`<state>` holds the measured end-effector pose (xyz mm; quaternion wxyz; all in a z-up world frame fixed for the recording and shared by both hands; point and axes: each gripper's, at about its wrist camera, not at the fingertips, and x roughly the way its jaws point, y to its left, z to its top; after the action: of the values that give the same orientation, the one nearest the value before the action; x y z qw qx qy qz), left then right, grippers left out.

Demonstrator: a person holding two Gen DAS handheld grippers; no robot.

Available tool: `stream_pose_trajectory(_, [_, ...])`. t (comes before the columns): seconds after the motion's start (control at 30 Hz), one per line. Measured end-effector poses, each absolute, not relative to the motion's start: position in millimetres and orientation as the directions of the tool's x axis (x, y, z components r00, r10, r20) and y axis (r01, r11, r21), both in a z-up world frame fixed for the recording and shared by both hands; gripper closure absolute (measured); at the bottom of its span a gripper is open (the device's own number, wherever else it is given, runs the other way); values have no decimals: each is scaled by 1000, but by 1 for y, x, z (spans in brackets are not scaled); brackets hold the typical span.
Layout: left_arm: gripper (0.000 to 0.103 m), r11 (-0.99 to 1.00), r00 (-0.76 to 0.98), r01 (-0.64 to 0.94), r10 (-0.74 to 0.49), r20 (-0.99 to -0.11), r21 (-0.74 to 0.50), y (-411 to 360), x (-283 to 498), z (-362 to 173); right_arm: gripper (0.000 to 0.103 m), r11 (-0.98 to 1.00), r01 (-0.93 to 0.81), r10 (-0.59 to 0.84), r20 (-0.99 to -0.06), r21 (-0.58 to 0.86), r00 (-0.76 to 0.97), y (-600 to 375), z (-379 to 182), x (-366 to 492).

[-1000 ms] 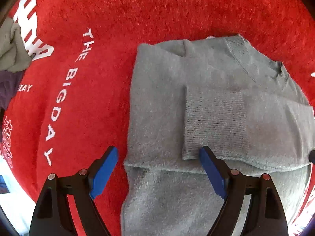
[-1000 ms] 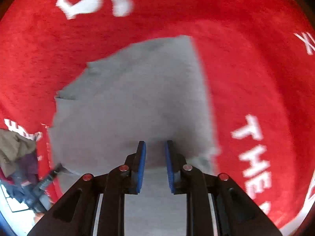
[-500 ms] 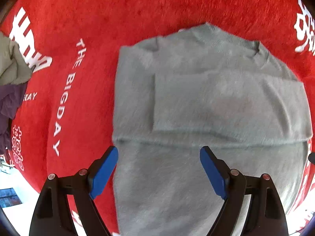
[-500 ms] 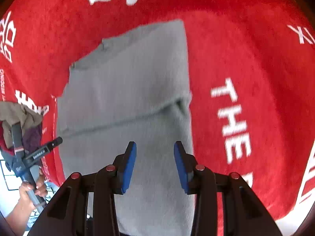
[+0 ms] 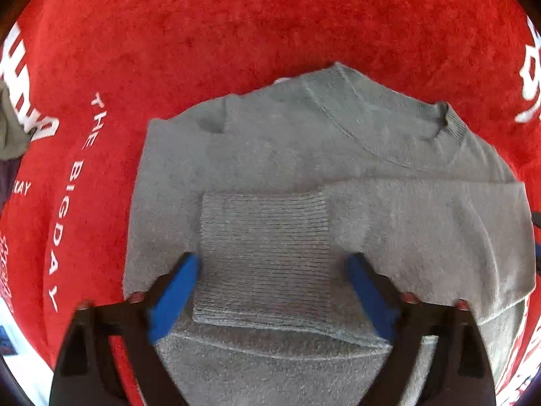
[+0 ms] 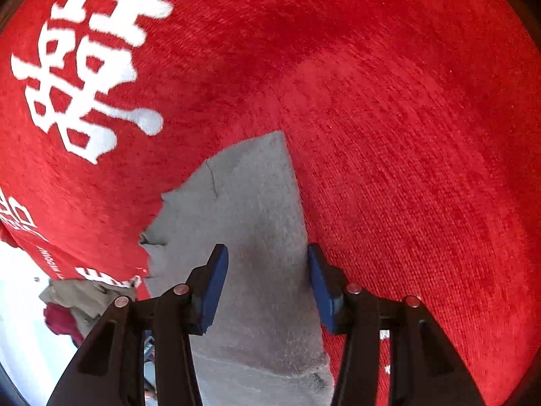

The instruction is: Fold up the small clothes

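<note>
A grey knit sweater [image 5: 287, 149] lies flat on a red cloth [image 5: 236, 34], neckline at the far right, with both sleeves folded across its body. The ribbed cuff [image 5: 263, 253] of one sleeve lies in the middle. My left gripper [image 5: 270, 294] is open and hovers low over that cuff, one blue finger on each side of it. In the right wrist view the sweater [image 6: 250, 209] shows as a narrow grey strip. My right gripper [image 6: 267, 287] is open above the sweater's right edge and holds nothing.
The red cloth [image 6: 405, 135] has white printed letters [image 5: 71, 189] at the left and large white characters [image 6: 88, 67]. A pile of other clothes [image 6: 77, 304] lies off the cloth's left edge, also seen in the left wrist view [image 5: 10, 135].
My left gripper has moved forward and lower over the folded sleeve cuff. My right gripper has opened wider and moved toward the sweater's right edge.
</note>
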<state>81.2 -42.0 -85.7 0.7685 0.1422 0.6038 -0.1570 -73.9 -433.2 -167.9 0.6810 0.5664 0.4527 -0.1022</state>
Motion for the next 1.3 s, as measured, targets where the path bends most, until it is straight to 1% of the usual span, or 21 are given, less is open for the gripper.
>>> stream_pose_trajectory(0.03, [0,921,200,390,-76,-977,8,-38,83,-91,51,345,644,380,-729,683,570,-434,-169,-73])
stream_pose_trajectory(0.1, [0,930,175,365,-110,-978,-39,-33,88,-94,57,362,644,382,-738,674,557,-437,-167,-72])
stream_pose_trajectory(0.17, [0,924,173,381,-96,-980,-24,-37,90,-95,92,386,654,396,-758,650,518,-436,-167,-67])
stream_pose_trajectory(0.2, [0,921,169,389,-83,-982,-11,-40,91,-93,92,411,657,396,-773,632,496,-434,-164,-63])
stream_pose_trajectory(0.33, [0,901,210,434,-73,-975,26,-47,86,-82,93,594,589,308,-831,549,464,-421,-129,-50])
stream_pose_trajectory(0.4, [0,896,206,443,-70,-976,29,-49,82,-82,93,662,587,271,-879,466,392,-421,-134,-45])
stream_pose_trajectory(0.43, [0,899,198,438,-74,-977,21,-48,81,-83,92,666,594,277,-888,452,367,-422,-142,-43])
stream_pose_trajectory(0.47, [0,903,193,430,-73,-978,17,-47,81,-83,86,651,607,288,-888,456,358,-425,-149,-42])
stream_pose_trajectory(0.5, [0,906,187,423,-71,-980,15,-45,82,-83,83,639,619,284,-888,456,360,-426,-150,-43])
stream_pose_trajectory(0.57, [0,906,186,422,-56,-981,28,-44,81,-82,79,625,639,262,-892,448,369,-426,-145,-44])
stream_pose_trajectory(0.7, [0,884,197,460,-7,-980,86,-43,76,-74,77,658,625,230,-903,419,363,-412,-121,-52])
stream_pose_trajectory(0.73, [0,875,198,474,6,-980,102,-46,72,-70,73,669,614,228,-902,418,366,-407,-115,-56])
stream_pose_trajectory(0.77, [0,870,197,481,13,-980,108,-47,69,-68,65,680,600,229,-900,421,371,-402,-107,-61])
stream_pose_trajectory(0.83, [0,864,185,491,18,-983,108,-49,62,-61,56,695,581,237,-898,424,371,-391,-93,-72])
stream_pose_trajectory(1.03, [0,855,160,504,50,-986,125,-56,34,-48,56,718,535,302,-891,446,338,-362,-79,-93])
stream_pose_trajectory(1.3, [0,859,138,493,82,-987,140,-59,1,-42,55,735,478,381,-877,480,294,-341,-83,-108])
